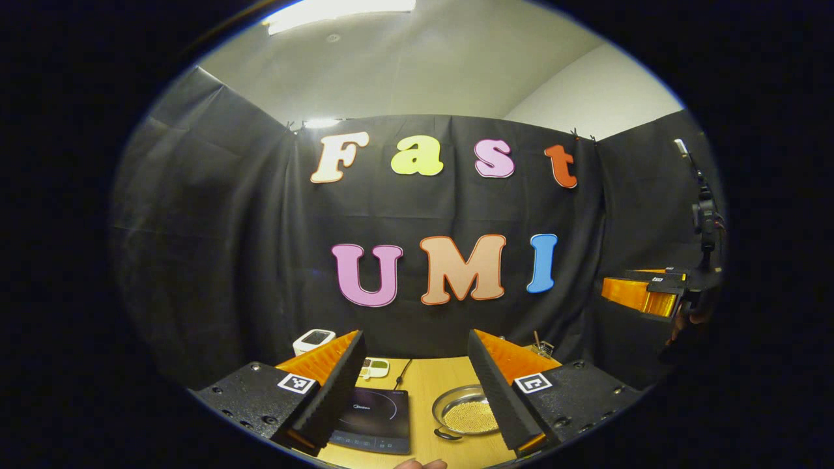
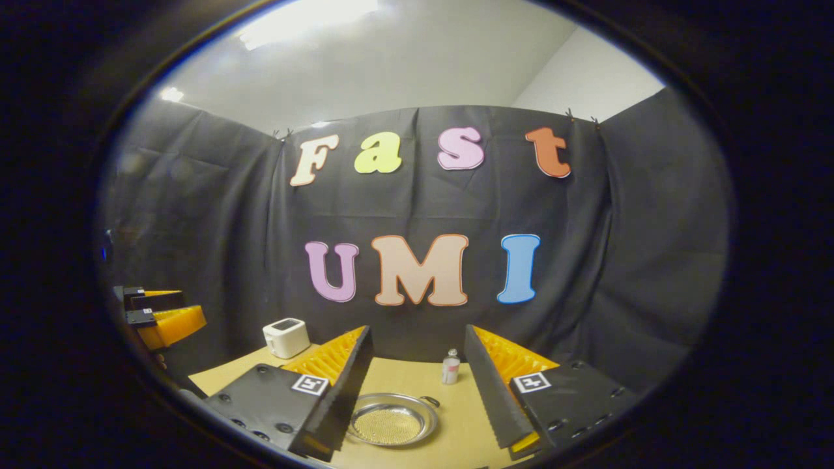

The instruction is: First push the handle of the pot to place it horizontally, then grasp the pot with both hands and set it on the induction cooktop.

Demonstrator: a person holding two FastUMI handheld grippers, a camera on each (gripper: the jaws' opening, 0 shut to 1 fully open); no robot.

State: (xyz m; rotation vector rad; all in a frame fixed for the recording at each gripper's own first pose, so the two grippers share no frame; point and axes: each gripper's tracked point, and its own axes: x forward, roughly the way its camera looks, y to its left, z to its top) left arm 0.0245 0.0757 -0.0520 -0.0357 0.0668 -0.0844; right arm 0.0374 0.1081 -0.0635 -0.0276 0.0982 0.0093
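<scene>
The pot [image 1: 466,417] is seen at the lower centre-right of the left gripper view, on the pale wood worktop [image 1: 427,384], just beside the dark induction cooktop [image 1: 374,417], which lies to its left in that frame; a narrow strip of bare wood is visible between the 2. In the right gripper view the pot [image 2: 391,423] sits at the bottom centre.

It reads as a shallow, round, shiny metal pan w/ a mesh-like or grainy inside; what that texture is can't be told. It is judged stiff, fairly light, and slippery on its polished rim, so a firm pinch is advised. Being round, the body has no long axis; direction is given only by the small loop handles. 1 handle [image 1: 447,433] is seen at the lower-left rim in the left gripper view, 1 handle [image 2: 429,401] at the upper-right rim in the right gripper view. Whether either stands up or lies flat can't be told. Hold is best taken at the 2 opposite handles or the rim next to them.

The left claw [image 1: 414,397] is spread wide, nothing between its fingers, held above the worktop. The right claw [image 2: 417,410] is likewise parted and empty, w/ the pot seen between its fingers but apart from them.

A small white appliance [image 2: 285,337] and a small bottle [image 2: 450,367] stand farther back.
</scene>
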